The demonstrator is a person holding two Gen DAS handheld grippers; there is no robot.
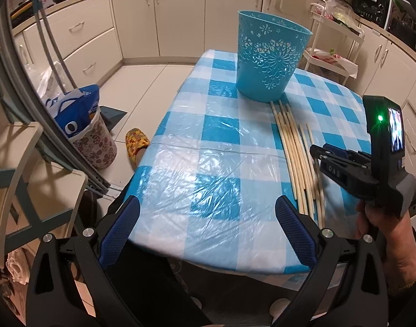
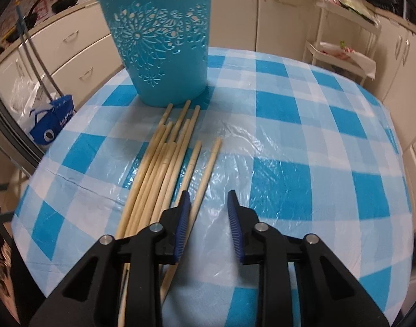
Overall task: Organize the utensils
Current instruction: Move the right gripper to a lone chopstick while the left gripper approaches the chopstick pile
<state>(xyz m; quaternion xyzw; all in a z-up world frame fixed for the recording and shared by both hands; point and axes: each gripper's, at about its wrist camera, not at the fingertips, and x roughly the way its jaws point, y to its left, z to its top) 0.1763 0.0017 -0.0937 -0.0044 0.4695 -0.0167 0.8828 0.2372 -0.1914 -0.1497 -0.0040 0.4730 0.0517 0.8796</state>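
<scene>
Several long wooden chopsticks (image 2: 164, 160) lie side by side on the blue-and-white checked tablecloth (image 2: 289, 141), their far ends near a tall teal cut-out bin (image 2: 161, 43). My right gripper (image 2: 209, 199) is open and empty, low over the near ends of the chopsticks; the rightmost chopstick (image 2: 208, 169) runs by its left finger. In the left wrist view the chopsticks (image 1: 295, 152) and bin (image 1: 270, 57) are at the right, and the right gripper (image 1: 317, 155) hovers over them. My left gripper (image 1: 208, 212) is open and empty above the table's near edge.
Cream kitchen cabinets (image 1: 180, 13) ring the room. A floral waste basket holding a blue bag (image 1: 82, 130) and a yellow slipper (image 1: 135, 143) are on the floor at left. A white trolley (image 2: 341, 54) stands beyond the table at right.
</scene>
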